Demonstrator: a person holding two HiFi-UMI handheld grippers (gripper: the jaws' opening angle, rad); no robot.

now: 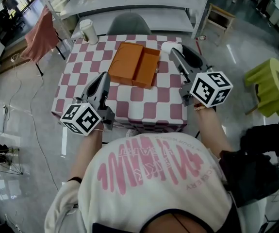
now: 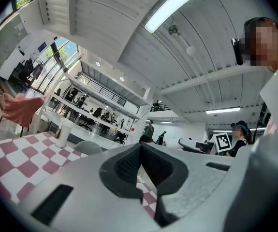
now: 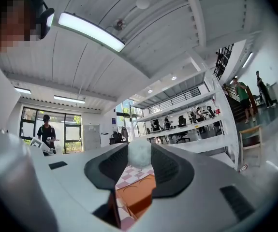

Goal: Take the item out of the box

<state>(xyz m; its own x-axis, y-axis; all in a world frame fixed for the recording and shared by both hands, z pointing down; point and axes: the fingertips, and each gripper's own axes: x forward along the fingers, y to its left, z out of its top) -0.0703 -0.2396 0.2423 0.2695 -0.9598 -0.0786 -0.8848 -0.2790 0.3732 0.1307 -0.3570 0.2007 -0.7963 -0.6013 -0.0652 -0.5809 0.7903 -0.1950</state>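
An orange box (image 1: pixel 134 64) lies open on the red-and-white checkered table (image 1: pixel 144 108), its two halves side by side. My right gripper (image 1: pixel 172 50) hovers above the box's right edge and is shut on a small white round item (image 1: pixel 167 46). In the right gripper view the white item (image 3: pixel 139 153) sits pinched at the tips of the right gripper (image 3: pixel 139 150), with the orange box (image 3: pixel 139 197) below. My left gripper (image 1: pixel 104 79) is held over the table left of the box, its jaws meeting at the tips with nothing between them (image 2: pixel 141 146).
A white cup (image 1: pixel 88 31) stands at the table's far left corner. A grey chair (image 1: pixel 129 22) and white shelving are behind the table. A pink cloth (image 1: pixel 41 33) hangs at the left, and a green stool (image 1: pixel 270 86) stands at the right.
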